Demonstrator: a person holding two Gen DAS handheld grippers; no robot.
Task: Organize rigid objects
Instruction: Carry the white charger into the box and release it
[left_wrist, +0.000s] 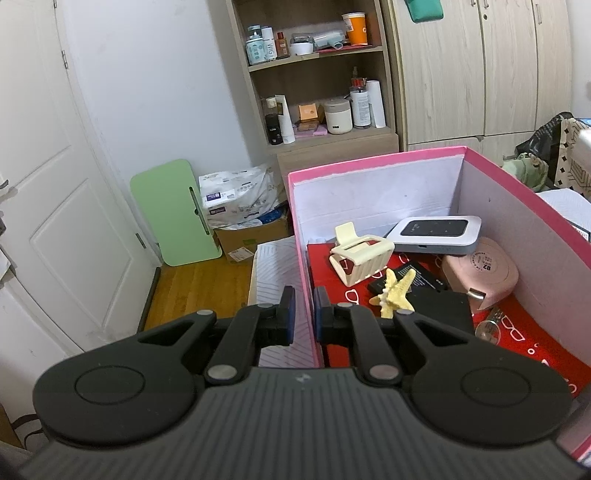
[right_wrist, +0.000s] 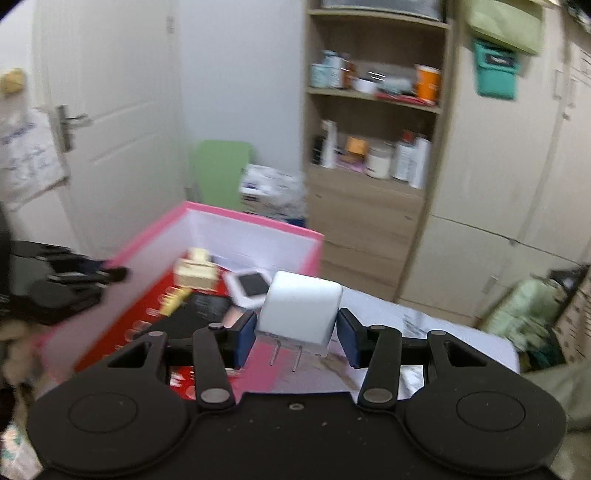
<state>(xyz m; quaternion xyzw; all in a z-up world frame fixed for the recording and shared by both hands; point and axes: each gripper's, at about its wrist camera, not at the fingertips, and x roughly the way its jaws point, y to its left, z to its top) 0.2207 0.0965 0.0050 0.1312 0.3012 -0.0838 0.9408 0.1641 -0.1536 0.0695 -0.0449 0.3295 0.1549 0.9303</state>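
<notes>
While the left gripper (left_wrist: 303, 314) pinches the pink box (left_wrist: 369, 162) by its near wall, fingers clamped on the cardboard, the right gripper (right_wrist: 297, 334) holds a white charger (right_wrist: 301, 310) above the box's right edge. Its fingers stand partly apart, one on each side of the charger; the left pad touches it, and whether the right pad does cannot be told in the blur. The charger's two metal prongs point down and toward the camera, its rounded body pointing up and away. Inside the box, on a red lining printed with white glasses, lie a cream hair claw (left_wrist: 360, 254), a pale starfish (left_wrist: 395, 291), a white pocket router (left_wrist: 436, 234) with a dark screen lying long side across, a black battery (left_wrist: 417, 280), and a pink round case (left_wrist: 480, 269) with a circular stamp reading "B2". Other lettering is too small to read.
</notes>
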